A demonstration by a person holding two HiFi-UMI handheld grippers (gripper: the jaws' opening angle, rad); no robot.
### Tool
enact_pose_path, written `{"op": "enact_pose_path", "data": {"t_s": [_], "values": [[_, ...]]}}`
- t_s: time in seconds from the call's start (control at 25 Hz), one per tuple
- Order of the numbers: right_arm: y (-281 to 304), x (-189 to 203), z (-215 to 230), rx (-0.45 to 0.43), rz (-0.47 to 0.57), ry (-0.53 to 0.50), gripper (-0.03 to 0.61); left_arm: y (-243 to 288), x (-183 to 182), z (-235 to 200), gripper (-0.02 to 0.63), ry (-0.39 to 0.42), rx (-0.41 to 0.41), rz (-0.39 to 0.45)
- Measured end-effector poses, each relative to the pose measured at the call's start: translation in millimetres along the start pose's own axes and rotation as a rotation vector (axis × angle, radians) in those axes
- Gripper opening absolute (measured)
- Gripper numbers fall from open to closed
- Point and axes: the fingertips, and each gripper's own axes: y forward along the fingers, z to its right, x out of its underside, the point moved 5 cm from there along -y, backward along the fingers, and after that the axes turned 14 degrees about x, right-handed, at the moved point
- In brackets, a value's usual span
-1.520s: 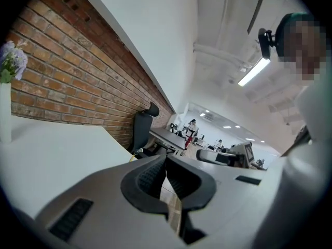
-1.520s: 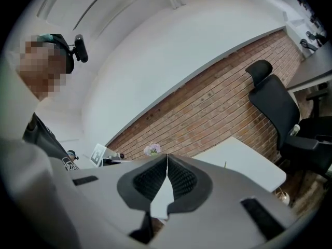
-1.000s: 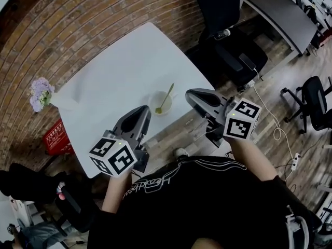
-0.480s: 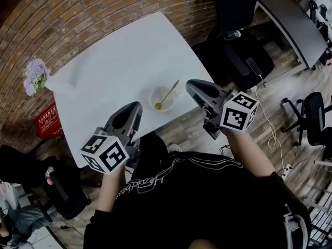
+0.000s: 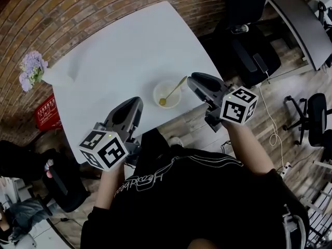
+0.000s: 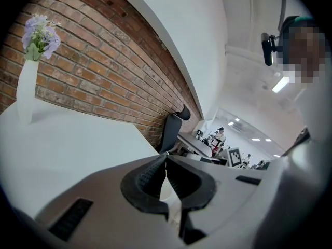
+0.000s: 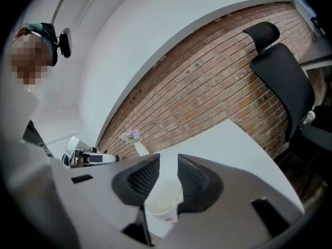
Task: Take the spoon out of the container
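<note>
Right gripper (image 7: 168,160) is hovering part-open, empty, beside white round container (image 5: 167,94) at near edge of table (image 5: 114,61); left gripper (image 6: 166,157) closed, empty. Advise pinching protruding handle of gold spoon (image 5: 174,90).

Smooth matt white table (image 5: 119,61), rough brick wall (image 5: 78,14), shiny golden spoon (image 5: 173,92), pale plastic-looking cup (image 5: 155,95), wood-plank floor (image 5: 187,122), matt grey plastic right gripper (image 7: 167,158) with ribbed black pads (image 7: 140,178).

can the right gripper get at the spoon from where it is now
Probably yes: the spoon leans its handle over the container rim toward the right gripper, whose fingers are apart, and nothing lies between them.
</note>
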Motion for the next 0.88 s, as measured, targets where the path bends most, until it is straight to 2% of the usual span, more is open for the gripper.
{"op": "enact_pose_path", "data": {"t_s": [0.32, 0.88], "values": [[22.1, 26.5, 16.3, 0.044, -0.062, 0.008, 0.092, 1.6, 13.3, -20.3, 0.005, -0.049, -0.003, -0.010], [48.1, 48.9, 12.9, 0.068, -0.134, -0.015, 0.084, -8.5, 10.3, -38.0, 0.005, -0.057, -0.019, -0.016]]}}
